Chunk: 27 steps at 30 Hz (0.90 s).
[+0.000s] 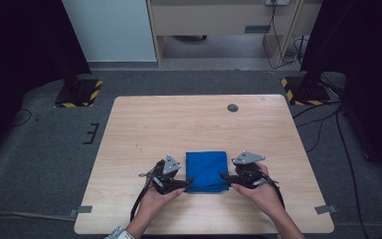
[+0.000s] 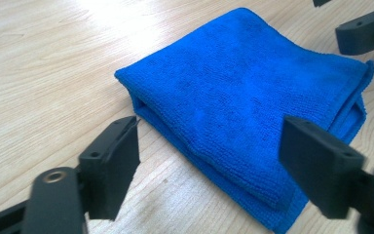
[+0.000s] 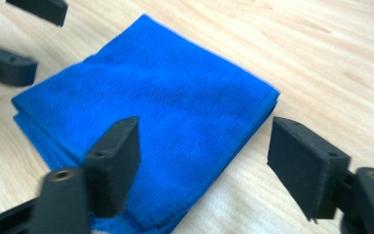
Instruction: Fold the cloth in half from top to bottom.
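Lying folded into a neat rectangle near the person's edge of the wooden table [image 1: 144, 119], the blue cloth [image 1: 207, 171] looks like soft microfibre: light, limp and likely to sag or unfold if lifted by a single layer. Its stacked layers show along the open edges in both gripper views, so a sound hold would probably pinch through all the layers at a corner or along a short side, one gripper at each end. The left gripper [image 1: 188, 183] sits just beside the cloth's left near corner and the right gripper [image 1: 225, 176] just beside its right edge; both have their jaws apart, with nothing pressed between the pads, though the cloth lies in front of and partly between them. Around the cloth the tabletop carries nothing else close by, apart from a small dark round fitting [image 1: 233, 107] well away near the far edge. Nothing appears to stand in the way of either hand.
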Each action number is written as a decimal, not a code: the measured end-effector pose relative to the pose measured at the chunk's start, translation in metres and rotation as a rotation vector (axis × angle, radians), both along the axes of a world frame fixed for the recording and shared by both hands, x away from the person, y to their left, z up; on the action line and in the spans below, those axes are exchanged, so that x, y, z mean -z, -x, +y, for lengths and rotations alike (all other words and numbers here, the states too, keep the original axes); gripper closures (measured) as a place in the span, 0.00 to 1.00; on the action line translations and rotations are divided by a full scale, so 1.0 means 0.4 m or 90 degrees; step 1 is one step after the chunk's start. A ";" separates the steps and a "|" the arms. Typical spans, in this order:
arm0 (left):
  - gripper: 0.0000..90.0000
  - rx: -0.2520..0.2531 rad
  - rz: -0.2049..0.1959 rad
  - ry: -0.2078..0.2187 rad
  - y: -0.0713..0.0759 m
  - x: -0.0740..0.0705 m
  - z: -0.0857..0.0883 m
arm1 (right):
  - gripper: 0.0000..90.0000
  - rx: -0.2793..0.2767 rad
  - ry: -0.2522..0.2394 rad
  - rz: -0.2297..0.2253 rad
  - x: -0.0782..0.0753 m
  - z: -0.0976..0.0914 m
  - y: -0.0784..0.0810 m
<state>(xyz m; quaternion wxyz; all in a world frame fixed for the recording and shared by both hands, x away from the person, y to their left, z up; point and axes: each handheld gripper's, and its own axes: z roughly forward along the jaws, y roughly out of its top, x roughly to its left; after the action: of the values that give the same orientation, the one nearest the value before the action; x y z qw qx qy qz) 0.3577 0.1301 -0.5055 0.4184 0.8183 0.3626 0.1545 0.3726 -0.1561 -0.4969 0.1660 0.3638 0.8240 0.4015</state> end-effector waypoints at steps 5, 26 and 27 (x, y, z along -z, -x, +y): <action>0.16 -0.007 0.004 0.004 -0.004 -0.004 0.011 | 0.20 0.010 -0.011 -0.016 -0.014 -0.001 -0.005; 0.07 -0.025 -0.002 0.014 0.008 -0.026 0.079 | 0.10 0.054 -0.045 -0.030 -0.049 -0.113 0.000; 0.07 -0.025 -0.001 0.017 0.009 -0.029 0.084 | 0.10 0.056 -0.045 -0.031 -0.050 -0.121 0.000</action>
<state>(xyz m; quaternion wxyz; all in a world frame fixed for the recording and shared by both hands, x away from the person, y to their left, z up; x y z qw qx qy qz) 0.3542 0.1638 -0.4940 0.4266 0.8051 0.3802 0.1588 0.3726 -0.2044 -0.4769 0.1904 0.3951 0.7883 0.4315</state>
